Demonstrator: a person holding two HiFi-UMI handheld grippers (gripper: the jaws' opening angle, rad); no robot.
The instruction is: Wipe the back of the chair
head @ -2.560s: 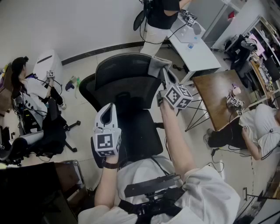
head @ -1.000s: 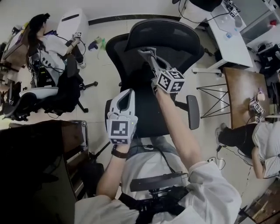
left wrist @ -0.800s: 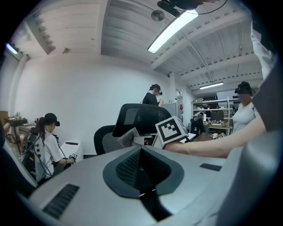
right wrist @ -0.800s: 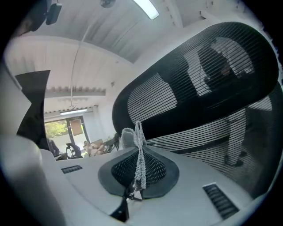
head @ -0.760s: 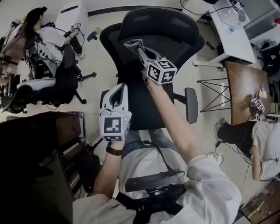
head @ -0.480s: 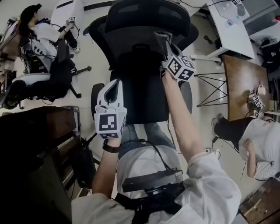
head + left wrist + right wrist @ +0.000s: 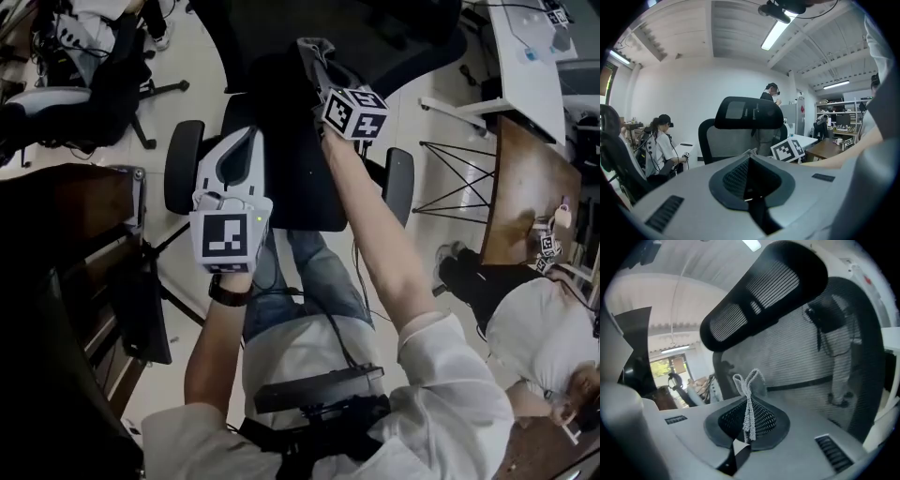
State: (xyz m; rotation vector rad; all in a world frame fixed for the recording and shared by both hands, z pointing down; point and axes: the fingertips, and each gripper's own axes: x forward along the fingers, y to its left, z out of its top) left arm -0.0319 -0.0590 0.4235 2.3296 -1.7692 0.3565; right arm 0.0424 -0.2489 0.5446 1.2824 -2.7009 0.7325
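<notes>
Grey cloth [image 7: 749,394]: pinched between the pads of the right gripper [image 7: 748,425], jaws clamped tight on it. A folded tuft sticks out past the tips, so fabric rather than plastic meets the mesh.
Ahead of right jaws: mesh backrest [image 7: 806,357] fills the space beyond the tips; headrest [image 7: 764,287] is above them. The gripper is pointed square at the back, which suits a wiping pass.
Contact: can't tell from any view whether the tuft is touching the mesh or just short of it.
Idle side: left gripper [image 7: 750,180], jaws pressed together with nothing between them. My read is that it's parked to stay out of the wiping arm's way.
Ahead of left jaws: same backrest and headrest face-on, well apart from the tips. The right gripper's marker cube [image 7: 790,150] sits beyond them, to the right.
Further out: right arm reaches forward over the seat [image 7: 300,187]. The left gripper is held nearer the body, just beside the left armrest [image 7: 183,164].
Stage (judgement): wipe under way, cloth at the lower part of the back.
Risk (judgement): the pinch is thin, so dragging across mesh could pull the cloth out of the pads.
</notes>
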